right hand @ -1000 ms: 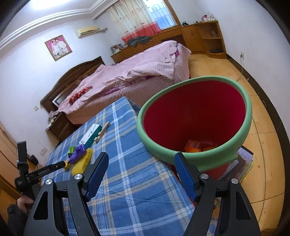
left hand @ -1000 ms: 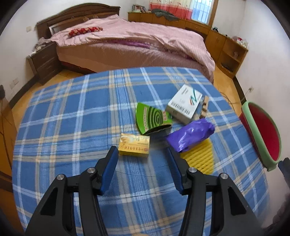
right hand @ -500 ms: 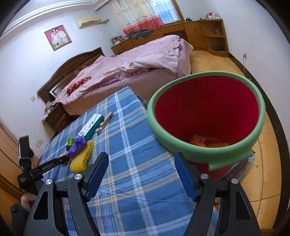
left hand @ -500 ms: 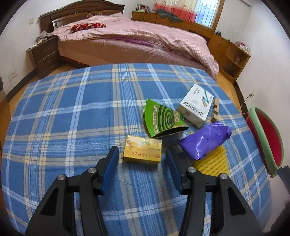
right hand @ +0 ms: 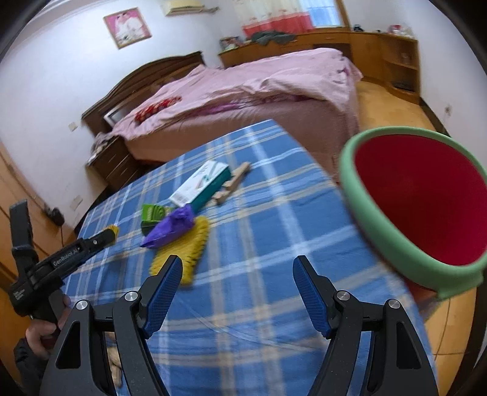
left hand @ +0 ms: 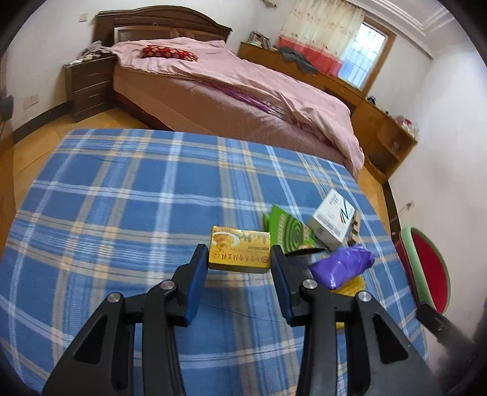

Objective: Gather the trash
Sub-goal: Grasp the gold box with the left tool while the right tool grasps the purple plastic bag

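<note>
White walls (left hand: 450, 121), wood floor (right hand: 392, 103). Dark wooden bed (left hand: 170, 27) with pink bedding (left hand: 243, 79), nightstand (left hand: 89, 85) beside. Light wood cabinets (left hand: 383, 131) under curtained window (left hand: 362, 51). Framed picture (right hand: 127, 26), air conditioner (right hand: 182, 6) on wall.

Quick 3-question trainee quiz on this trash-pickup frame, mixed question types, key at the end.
1. True or false: the yellow box sits between the fingers of the left claw.
2. What lies on the yellow brush? A) white carton B) purple bag C) wooden piece
3. Fill in: the inside of the green-rimmed bin is ___.

Key: 1 true; 2 B; 3 red.
</note>
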The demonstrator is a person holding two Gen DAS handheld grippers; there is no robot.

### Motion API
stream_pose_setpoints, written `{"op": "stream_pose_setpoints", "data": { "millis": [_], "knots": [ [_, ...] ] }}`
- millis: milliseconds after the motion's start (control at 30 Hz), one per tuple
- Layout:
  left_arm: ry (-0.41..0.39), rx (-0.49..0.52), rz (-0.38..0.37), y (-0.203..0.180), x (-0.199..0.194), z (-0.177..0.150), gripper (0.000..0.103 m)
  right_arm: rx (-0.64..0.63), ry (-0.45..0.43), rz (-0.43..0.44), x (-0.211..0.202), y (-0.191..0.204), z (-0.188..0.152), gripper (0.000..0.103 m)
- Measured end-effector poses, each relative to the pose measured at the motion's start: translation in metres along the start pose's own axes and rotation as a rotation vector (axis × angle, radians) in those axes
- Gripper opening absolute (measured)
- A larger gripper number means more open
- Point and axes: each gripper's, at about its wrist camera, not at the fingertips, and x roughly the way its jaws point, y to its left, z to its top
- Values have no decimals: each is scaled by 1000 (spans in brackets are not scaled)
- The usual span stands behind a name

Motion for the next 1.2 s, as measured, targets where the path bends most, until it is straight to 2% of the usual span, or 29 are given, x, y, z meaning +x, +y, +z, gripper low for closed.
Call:
{"op": "stream_pose_setpoints", "data": {
  "millis": [200, 400, 500, 800, 933, 967, 1000, 1200],
  "knots": [
    [-26, -27, 38, 14, -6, 2, 42, -81, 28, 40, 26, 31, 12, 76],
    [-19, -71, 33, 26, -4, 4, 42, -209, 89, 53, 59, 62, 20, 76],
    [-16, -79, 28, 27, -3, 4, 42, -257, 109, 50, 73, 73, 21, 82],
    [-8, -83, 23, 27, -2, 3, 42, -405, 143, -7, 102, 93, 24, 82],
    [-9, -86, 22, 28, -1, 3, 42, -425, 134, -5, 105, 95, 24, 82],
    [-9, -85, 21, 28, -2, 3, 42, -420, 130, 2, 104, 95, 24, 80],
    [-9, -85, 21, 28, -2, 3, 42, -414, 126, 6, 103, 94, 24, 72],
    [-14, -80, 15, 27, -3, 2, 42, -384, 106, 18, 92, 90, 23, 68]
  ]
}}
